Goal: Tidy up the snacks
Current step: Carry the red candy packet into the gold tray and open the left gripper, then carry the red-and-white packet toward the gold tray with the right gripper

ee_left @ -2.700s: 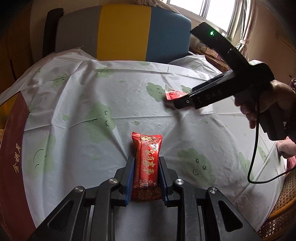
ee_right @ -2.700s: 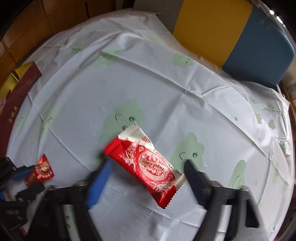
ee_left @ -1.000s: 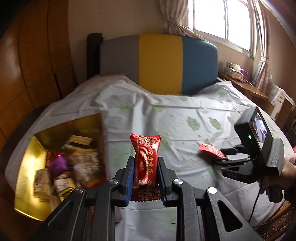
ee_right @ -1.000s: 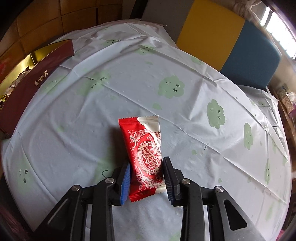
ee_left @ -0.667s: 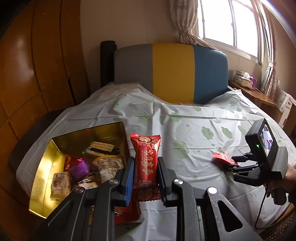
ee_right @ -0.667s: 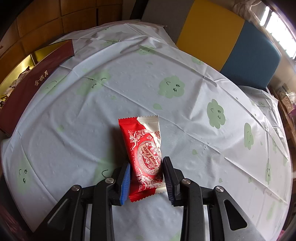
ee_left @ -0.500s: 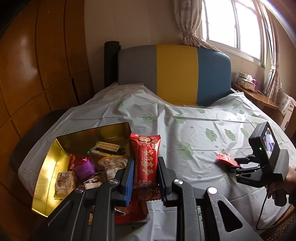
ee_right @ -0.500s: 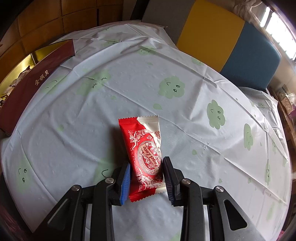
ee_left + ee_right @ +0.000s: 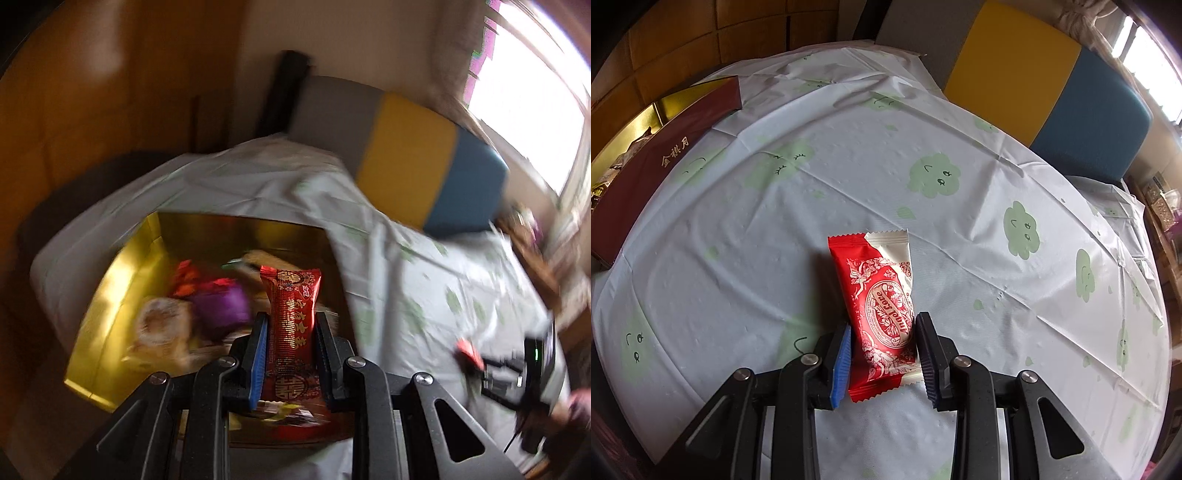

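- Red snack bar with gold characters [image 9: 293,325]: upright between the pads of the left hand-held gripper [image 9: 290,354], which is clamped on its lower half; it hangs above the open gold box [image 9: 110,295].
- Red-and-white snack packet [image 9: 882,314]: lower end pinched in the closed right hand-held gripper [image 9: 884,358], the rest lying flat on the tabletop [image 9: 960,258].
- Gold box: stands at the tabletop's edge. Contents are blurred; a purple wrapper [image 9: 221,306], a pale round-patterned packet [image 9: 162,325] and something red [image 9: 184,277] can be made out, the rest not.
- Box exterior, right wrist view: dark red side with gold characters [image 9: 665,162], gold lining above it; cut off at the frame's left.
- Tabletop: round, under a white plastic cloth [image 9: 849,166] printed with pale green smiling clouds, creased in a grid of fold lines.
- Room: chair back in grey, yellow and blue [image 9: 1015,62] behind the tabletop; wood-panelled wall [image 9: 92,92]; bright window with curtain [image 9: 535,74].
- Left wrist view only: the box interior, and the right hand-held gripper's body with a green light [image 9: 532,365] and the hand [image 9: 580,406] holding it at the frame edge. All smeared by motion blur.
- Right wrist view only: sharp cloth pattern and packet print.
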